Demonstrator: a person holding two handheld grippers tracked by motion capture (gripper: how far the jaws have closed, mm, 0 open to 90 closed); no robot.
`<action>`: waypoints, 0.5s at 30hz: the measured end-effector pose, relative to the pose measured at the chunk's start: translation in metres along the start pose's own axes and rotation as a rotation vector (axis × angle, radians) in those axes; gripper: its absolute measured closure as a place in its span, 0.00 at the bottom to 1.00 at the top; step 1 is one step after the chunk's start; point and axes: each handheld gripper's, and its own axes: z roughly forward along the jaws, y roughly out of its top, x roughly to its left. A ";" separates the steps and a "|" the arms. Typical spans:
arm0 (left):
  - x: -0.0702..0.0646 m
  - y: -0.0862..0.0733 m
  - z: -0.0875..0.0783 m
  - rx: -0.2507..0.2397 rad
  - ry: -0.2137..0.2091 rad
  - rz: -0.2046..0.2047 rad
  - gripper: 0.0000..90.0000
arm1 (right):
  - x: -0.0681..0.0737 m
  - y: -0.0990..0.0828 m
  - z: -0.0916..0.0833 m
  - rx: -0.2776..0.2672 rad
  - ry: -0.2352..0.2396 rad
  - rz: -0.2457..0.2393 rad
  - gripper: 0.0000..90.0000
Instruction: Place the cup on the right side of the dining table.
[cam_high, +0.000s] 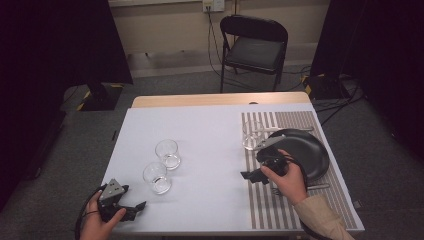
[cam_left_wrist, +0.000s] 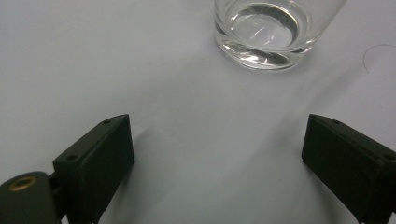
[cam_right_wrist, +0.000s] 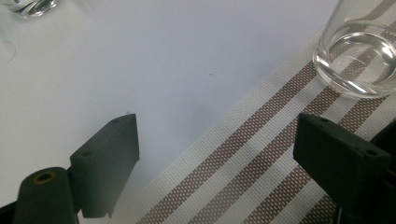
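Worktop (cam_high: 210, 130) with a pale cover carries everything, and on its right part lies a striped placemat (cam_high: 265, 210). On this placemat rests a black plate (cam_high: 312, 150), with a fork (cam_high: 320, 187) along its near side and another piece of cutlery (cam_high: 287, 129) at its far side; I cannot tell which kind it is. A clear glass tumbler (cam_high: 251, 135) stands upright on the far left corner of the placemat, just beside the plate. Two more empty tumblers stand close together on the bare cover, left of the middle: the farther tumbler (cam_high: 167, 154) and the nearer tumbler (cam_high: 157, 177). The right tool (cam_high: 248, 176) is held above the left edge of the placemat, near the tumbler on the mat but apart from it, and its jaws are spread wide with nothing between them. The left tool (cam_high: 139, 206) is at the near left corner of the worktop, pointing toward the nearer tumbler and not touching it; its jaws are also spread wide and hold nothing.
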 end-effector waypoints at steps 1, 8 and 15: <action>0.000 0.000 0.000 0.000 0.000 0.000 0.09 | 0.000 0.000 0.000 0.000 0.006 -0.003 0.15; 0.000 0.000 0.000 0.000 0.000 0.000 0.09 | -0.001 -0.005 0.001 -0.001 0.005 0.007 0.15; 0.000 0.000 0.000 0.002 0.001 0.002 0.09 | -0.002 -0.008 0.000 -0.003 0.009 0.009 0.15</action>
